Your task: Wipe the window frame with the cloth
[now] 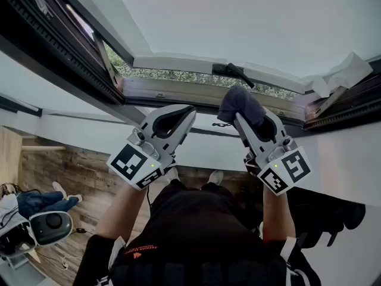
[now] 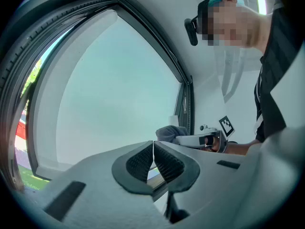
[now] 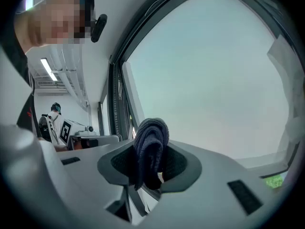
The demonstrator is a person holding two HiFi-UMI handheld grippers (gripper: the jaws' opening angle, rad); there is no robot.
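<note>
A dark grey cloth (image 1: 239, 102) is bunched between the jaws of my right gripper (image 1: 253, 119), just below the window frame's lower rail (image 1: 178, 89) and its black handle (image 1: 236, 71). The right gripper view has the cloth (image 3: 151, 144) folded over between the pads, with the pane behind it. To the left at the same height, my left gripper (image 1: 188, 114) is shut with nothing in it. In the left gripper view its pads (image 2: 162, 163) meet, and the cloth (image 2: 169, 132) and the dark frame post (image 2: 185, 106) lie beyond.
A crumpled white sheet (image 1: 340, 76) is tucked into the frame's right corner. The open sash's dark ribbed seal (image 1: 56, 43) runs along the upper left. Below are a wooden floor (image 1: 77, 171), a seated person (image 1: 41, 201), a white device (image 1: 50, 226) and a black object (image 1: 327, 213).
</note>
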